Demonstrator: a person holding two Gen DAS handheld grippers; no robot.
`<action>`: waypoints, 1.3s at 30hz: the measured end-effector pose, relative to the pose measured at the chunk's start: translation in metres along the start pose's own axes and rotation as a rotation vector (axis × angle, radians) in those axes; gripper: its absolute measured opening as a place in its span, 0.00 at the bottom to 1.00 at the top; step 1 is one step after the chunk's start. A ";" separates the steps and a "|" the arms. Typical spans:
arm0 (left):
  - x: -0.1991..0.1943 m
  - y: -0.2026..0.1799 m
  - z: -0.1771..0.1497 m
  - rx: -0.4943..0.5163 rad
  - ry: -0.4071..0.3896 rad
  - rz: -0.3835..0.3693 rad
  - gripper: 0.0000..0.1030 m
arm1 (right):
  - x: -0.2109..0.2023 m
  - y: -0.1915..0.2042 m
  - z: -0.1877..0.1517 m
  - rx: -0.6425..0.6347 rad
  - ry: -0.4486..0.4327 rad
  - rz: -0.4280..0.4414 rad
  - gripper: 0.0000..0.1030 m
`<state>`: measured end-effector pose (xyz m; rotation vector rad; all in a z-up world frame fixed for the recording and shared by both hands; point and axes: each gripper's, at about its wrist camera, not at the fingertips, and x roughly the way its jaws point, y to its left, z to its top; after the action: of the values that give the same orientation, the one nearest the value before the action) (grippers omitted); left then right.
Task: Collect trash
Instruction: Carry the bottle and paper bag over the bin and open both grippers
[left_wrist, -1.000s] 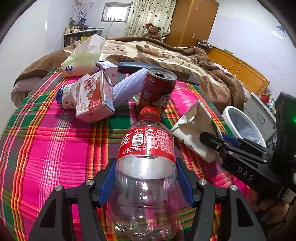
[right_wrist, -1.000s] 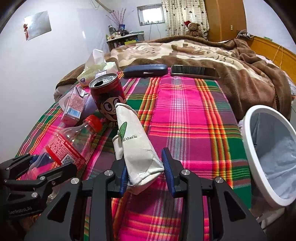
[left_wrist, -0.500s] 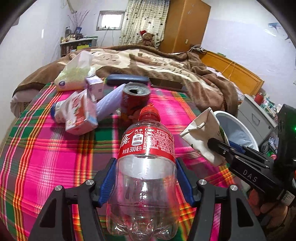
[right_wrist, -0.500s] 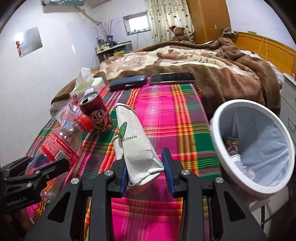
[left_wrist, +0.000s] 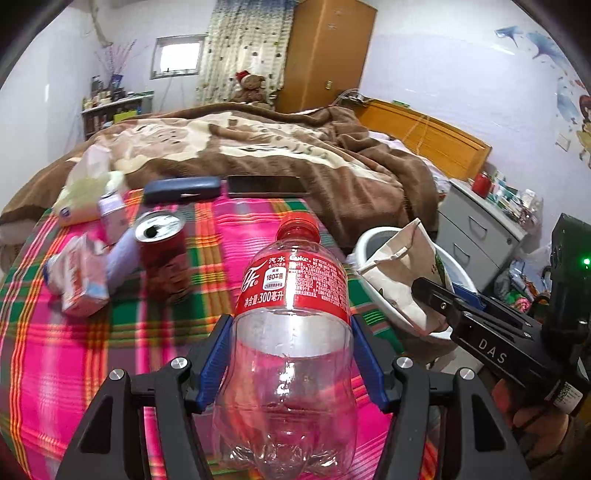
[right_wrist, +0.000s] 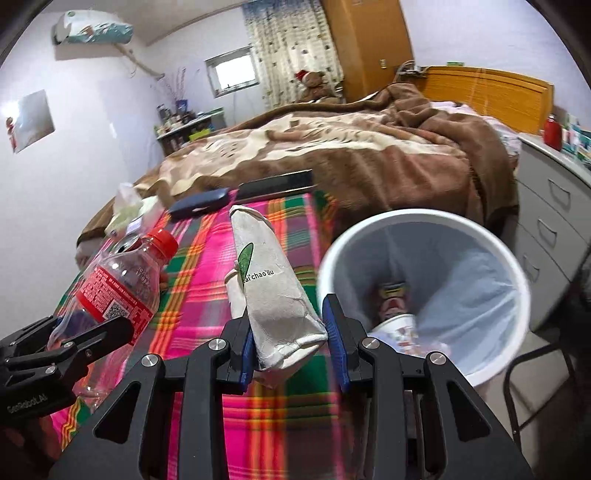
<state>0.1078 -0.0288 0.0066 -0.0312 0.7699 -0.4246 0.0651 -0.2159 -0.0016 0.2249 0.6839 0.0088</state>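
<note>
An empty clear cola bottle (left_wrist: 291, 332) with a red cap and label is clamped in my left gripper (left_wrist: 291, 354), lifted over the plaid blanket; the bottle (right_wrist: 118, 291) shows at the left of the right wrist view. My right gripper (right_wrist: 291, 332) is shut on a crumpled off-white paper bag (right_wrist: 273, 295) with a green leaf mark. The bag (left_wrist: 406, 269) hangs in front of the white bin (left_wrist: 369, 240) in the left wrist view. That white bin (right_wrist: 517, 273), lined with a pale bag, stands just right of the paper bag and holds a cup and a can.
On the plaid blanket (left_wrist: 74, 350) stand a red drink can (left_wrist: 162, 254), a milk carton (left_wrist: 79, 280), a tissue pack (left_wrist: 88, 184), a dark case (left_wrist: 181, 188) and a phone (left_wrist: 266, 184). A grey drawer unit (right_wrist: 554, 221) stands behind the bin. A brown blanket covers the bed.
Both grippers have risen and swung right with their loads. The bin has come closer and larger in both views. The can and carton have slid off to the left.
</note>
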 end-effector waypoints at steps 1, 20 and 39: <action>0.003 -0.005 0.002 0.007 0.000 -0.011 0.61 | -0.002 -0.004 0.001 0.008 -0.005 -0.006 0.34; 0.077 -0.098 0.043 0.101 0.067 -0.177 0.61 | -0.001 -0.086 0.012 0.124 0.000 -0.224 0.34; 0.139 -0.140 0.058 0.134 0.122 -0.229 0.64 | 0.025 -0.114 0.007 0.100 0.120 -0.278 0.37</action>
<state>0.1853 -0.2176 -0.0188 0.0325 0.8600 -0.7003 0.0813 -0.3264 -0.0352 0.2244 0.8319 -0.2804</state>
